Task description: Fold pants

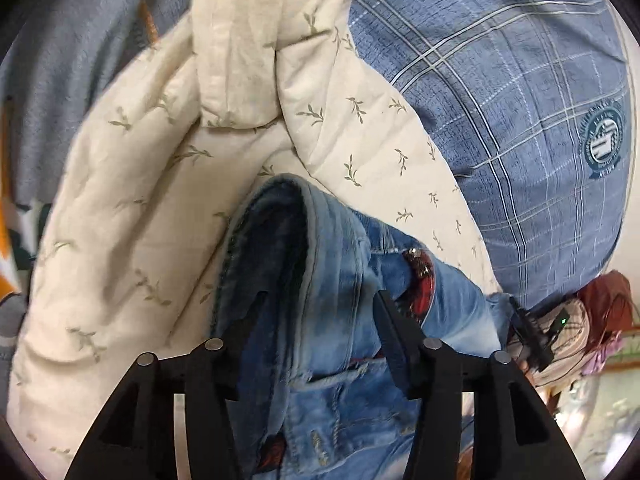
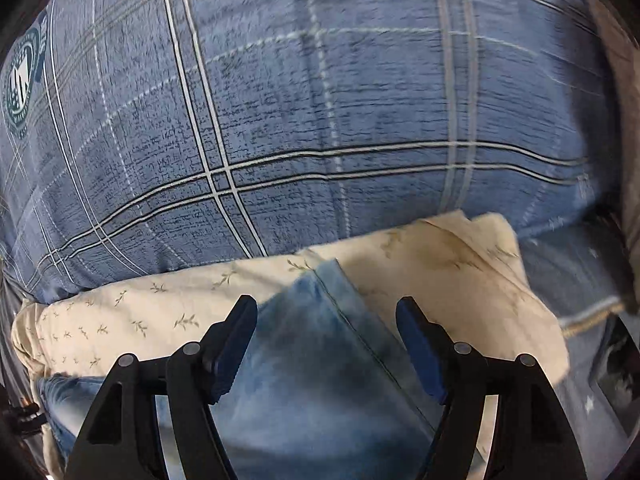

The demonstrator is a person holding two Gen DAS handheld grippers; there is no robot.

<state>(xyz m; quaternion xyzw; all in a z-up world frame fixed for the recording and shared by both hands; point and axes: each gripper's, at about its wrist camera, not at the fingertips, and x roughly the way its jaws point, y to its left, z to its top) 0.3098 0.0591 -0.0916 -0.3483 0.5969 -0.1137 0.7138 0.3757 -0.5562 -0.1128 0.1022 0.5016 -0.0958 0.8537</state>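
Left wrist view: my left gripper (image 1: 320, 312) points down at the jeans (image 1: 340, 320), its two black fingers (image 1: 394, 344) standing apart with a thick fold of the washed blue denim bunched between them. The cloth fills the gap, yet I cannot tell whether the pads press on it. A red patch (image 1: 420, 276) shows on the jeans just beside the right-hand finger. The jeans lie on a cream quilt (image 1: 132, 216) printed with small leaf sprigs, which is itself heaped on a blue plaid bedsheet (image 1: 500, 100) bearing a round teal emblem (image 1: 604, 140). My other gripper appears small at the right edge, past the denim.

Right wrist view, partly blurred: my right gripper (image 2: 326, 336) has its fingers (image 2: 420, 344) apart over a smooth stretch of the jeans (image 2: 312, 360), a seam running diagonally between them. The pads stand clear of the denim on both sides. Beyond the fingertips the cream quilt (image 2: 460, 272) lies across the plaid bedsheet (image 2: 320, 100), whose emblem (image 2: 24, 80) sits at the far left.
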